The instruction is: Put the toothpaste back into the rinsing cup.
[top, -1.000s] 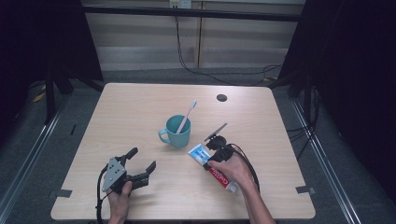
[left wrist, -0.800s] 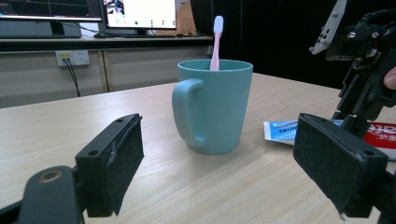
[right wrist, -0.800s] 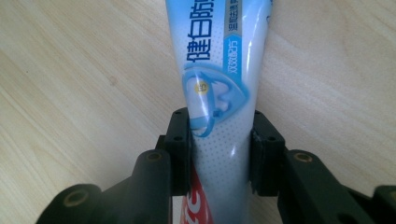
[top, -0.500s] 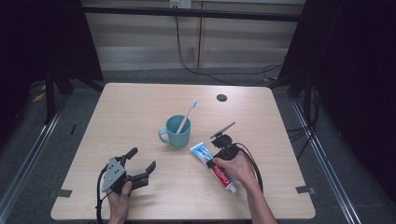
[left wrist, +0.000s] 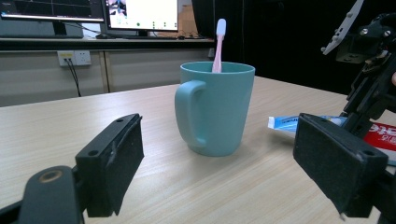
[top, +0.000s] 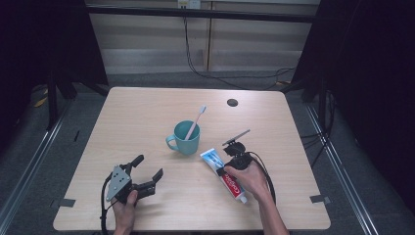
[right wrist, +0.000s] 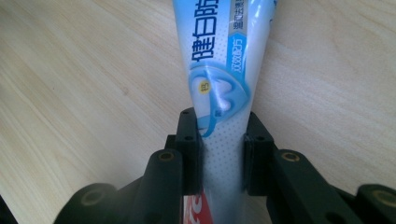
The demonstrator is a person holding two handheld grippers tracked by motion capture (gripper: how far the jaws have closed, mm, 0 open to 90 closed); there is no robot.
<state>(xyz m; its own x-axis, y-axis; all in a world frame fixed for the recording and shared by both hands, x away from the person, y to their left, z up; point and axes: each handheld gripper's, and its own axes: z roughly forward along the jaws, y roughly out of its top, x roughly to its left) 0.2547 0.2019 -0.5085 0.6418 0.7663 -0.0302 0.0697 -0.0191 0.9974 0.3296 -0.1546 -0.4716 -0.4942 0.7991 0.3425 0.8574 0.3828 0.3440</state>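
Pale wooden table [top: 147,117]: a white, blue and red toothpaste tube [top: 215,160] is pinched near right by the just-closed right gripper [right wrist: 219,154]. Left gripper [top: 147,172] is held with jaws spread, near left.

Blue-white toothpaste tube [top: 226,172] lies flat on the table; red near its cap end.

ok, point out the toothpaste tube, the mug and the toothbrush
toothpaste tube [right wrist: 219,79]: right gripper view, printed blue body.
mug [top: 187,139]: high view, teal side wall.
toothbrush [left wrist: 220,27]: left gripper view, bristle head.
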